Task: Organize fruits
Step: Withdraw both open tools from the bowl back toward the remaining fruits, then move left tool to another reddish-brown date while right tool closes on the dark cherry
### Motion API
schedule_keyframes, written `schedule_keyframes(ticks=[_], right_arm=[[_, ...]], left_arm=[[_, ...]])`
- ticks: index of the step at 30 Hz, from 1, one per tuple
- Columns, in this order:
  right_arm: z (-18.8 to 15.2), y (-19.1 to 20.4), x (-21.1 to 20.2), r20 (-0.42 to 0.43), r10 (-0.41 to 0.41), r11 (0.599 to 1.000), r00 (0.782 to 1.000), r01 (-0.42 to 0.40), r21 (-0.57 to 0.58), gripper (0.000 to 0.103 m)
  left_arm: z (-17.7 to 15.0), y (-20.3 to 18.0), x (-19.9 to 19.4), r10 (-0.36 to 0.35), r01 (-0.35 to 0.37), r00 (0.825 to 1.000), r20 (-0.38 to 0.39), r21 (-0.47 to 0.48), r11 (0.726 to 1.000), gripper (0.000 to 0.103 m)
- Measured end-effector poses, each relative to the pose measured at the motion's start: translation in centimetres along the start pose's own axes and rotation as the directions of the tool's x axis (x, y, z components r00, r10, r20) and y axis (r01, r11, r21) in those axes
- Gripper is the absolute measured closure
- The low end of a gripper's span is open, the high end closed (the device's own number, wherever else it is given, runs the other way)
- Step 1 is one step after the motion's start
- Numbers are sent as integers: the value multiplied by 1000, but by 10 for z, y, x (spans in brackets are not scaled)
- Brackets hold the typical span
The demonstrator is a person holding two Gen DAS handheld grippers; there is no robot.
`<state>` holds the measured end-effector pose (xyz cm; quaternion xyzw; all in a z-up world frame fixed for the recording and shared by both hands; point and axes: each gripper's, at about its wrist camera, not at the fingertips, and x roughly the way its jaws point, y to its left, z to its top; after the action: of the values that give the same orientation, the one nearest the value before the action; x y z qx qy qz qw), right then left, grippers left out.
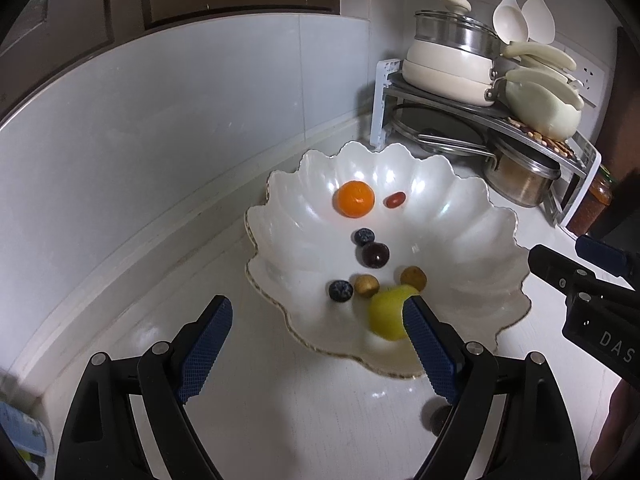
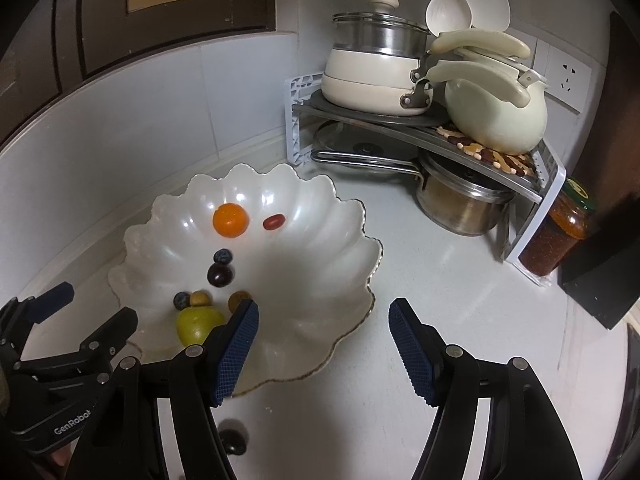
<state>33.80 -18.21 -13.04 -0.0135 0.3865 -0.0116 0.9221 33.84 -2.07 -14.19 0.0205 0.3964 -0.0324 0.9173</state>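
White counter (image 2: 420, 280); tiled wall (image 1: 160, 100); corner rack (image 2: 400, 128) holding pots.

Open counter at the front and right, a crowded back-right corner

The counter (image 2: 432, 280) is left bare between the scalloped bowl (image 2: 320, 320) and the rack (image 2: 532, 184), and along its front edge, apart from 1 small dark object (image 2: 234, 438) lying there. The back-right corner is blocked by the rack stacked with pots (image 2: 376, 80) and by a jar (image 2: 560, 236) beside it. Inside the bowl, the right half is left free; 8 fruits are lined along its left half.
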Motion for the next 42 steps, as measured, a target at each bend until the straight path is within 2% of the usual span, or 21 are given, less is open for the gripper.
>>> schedule_keyframes(ticks=[18,25,42], right_arm=[[-26,4,-27,9,73,992,997,-72,-104,34],[-40,8,-30,-1,111,981,994,-110,-161,34],[-72,14,-27,-50,209,942,977,-215,-257,34]], left_arm=[[-44,-5,-43,66,-66,998,12,-64,996,15],[-65,-7,-49,63,-64,998,-14,-93,994,15],[-103,-22,-56,56,-57,998,-15,-62,996,16]])
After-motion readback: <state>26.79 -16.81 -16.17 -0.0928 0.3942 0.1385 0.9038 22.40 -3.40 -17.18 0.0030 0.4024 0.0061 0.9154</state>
